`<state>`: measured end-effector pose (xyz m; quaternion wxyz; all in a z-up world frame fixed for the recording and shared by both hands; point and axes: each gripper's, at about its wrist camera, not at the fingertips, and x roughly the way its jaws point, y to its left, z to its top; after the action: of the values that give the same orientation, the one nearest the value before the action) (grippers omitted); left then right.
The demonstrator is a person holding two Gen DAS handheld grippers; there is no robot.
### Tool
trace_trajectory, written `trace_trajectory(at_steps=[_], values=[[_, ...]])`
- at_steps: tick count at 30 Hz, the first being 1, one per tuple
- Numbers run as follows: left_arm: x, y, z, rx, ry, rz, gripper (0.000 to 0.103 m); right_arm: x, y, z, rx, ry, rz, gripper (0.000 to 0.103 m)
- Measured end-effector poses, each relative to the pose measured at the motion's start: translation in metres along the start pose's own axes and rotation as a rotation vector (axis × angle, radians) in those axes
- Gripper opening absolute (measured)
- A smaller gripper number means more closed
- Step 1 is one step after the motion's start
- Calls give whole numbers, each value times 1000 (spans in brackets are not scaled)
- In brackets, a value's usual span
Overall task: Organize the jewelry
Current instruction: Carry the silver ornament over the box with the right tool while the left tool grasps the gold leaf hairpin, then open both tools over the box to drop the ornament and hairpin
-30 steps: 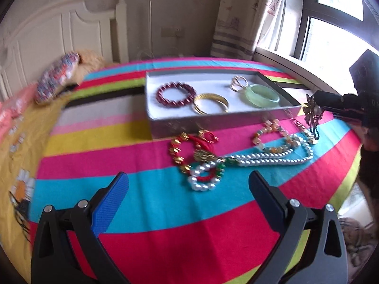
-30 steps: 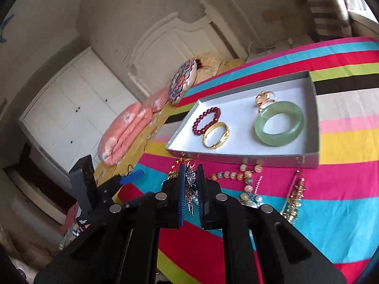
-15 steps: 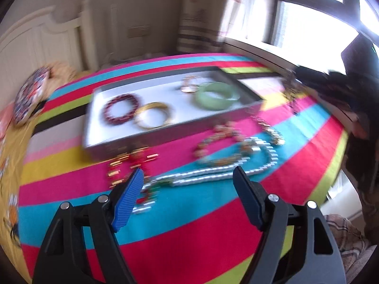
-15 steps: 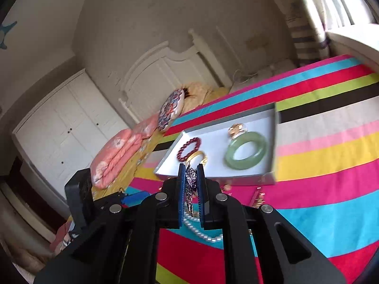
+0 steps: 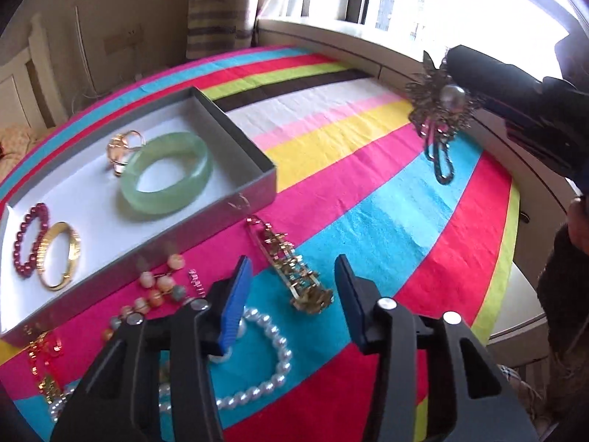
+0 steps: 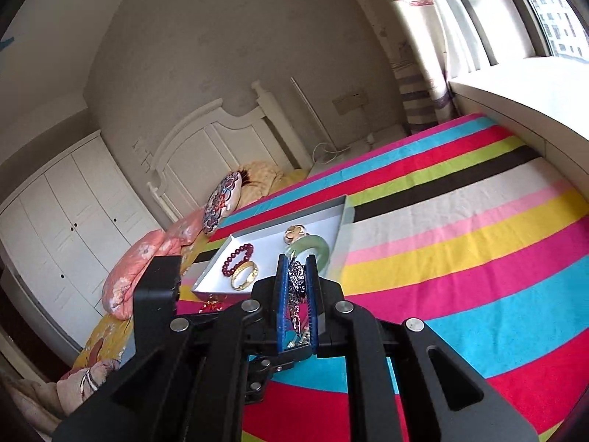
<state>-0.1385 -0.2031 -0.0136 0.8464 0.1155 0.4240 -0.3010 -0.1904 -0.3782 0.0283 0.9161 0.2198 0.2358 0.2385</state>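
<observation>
A grey tray (image 5: 254, 195) on the striped cloth holds a green jade bangle (image 5: 167, 176), a gold ring (image 5: 123, 145), a gold bangle (image 5: 60, 256) and a dark red bead bracelet (image 5: 31, 243). My left gripper (image 5: 291, 294) is open, low over a gold hair clip (image 5: 291, 265) and a pearl necklace (image 5: 265, 361). My right gripper (image 6: 296, 276) is shut on a gold pearl brooch (image 5: 440, 107), held in the air to the right of the tray (image 6: 344, 217); the brooch also shows between its fingers in the right wrist view (image 6: 296, 287).
A pastel bead bracelet (image 5: 158, 291) and red-gold chains (image 5: 40, 353) lie in front of the tray. A window sill (image 5: 331, 37) runs along the far right. Pillows (image 6: 221, 202) and a white headboard (image 6: 206, 140) lie beyond the tray.
My left gripper has swung right and dropped lower, now over the gold hair clip. My right gripper has risen and pulled back with the brooch still in it.
</observation>
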Motion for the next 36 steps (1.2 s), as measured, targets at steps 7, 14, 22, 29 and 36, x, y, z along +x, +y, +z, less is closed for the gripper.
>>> trace_trajectory(at_steps=[7, 14, 22, 29, 36], values=[[-7, -17, -1, 66, -45, 49, 20, -8, -15, -6, 32, -6, 6, 10], [-38, 6, 7, 34, -115, 115, 20, 5, -7, -6, 36, 21, 28, 10], [-60, 119, 26, -151, -111, 197, 20, 88, 38, 11, -16, 142, 103, 10], [-43, 192, 57, -250, -44, 217, 20, 186, 55, 11, 37, 308, 106, 10], [-12, 214, 66, -264, 17, 225, 20, 233, 77, 7, -55, 398, 51, 10]])
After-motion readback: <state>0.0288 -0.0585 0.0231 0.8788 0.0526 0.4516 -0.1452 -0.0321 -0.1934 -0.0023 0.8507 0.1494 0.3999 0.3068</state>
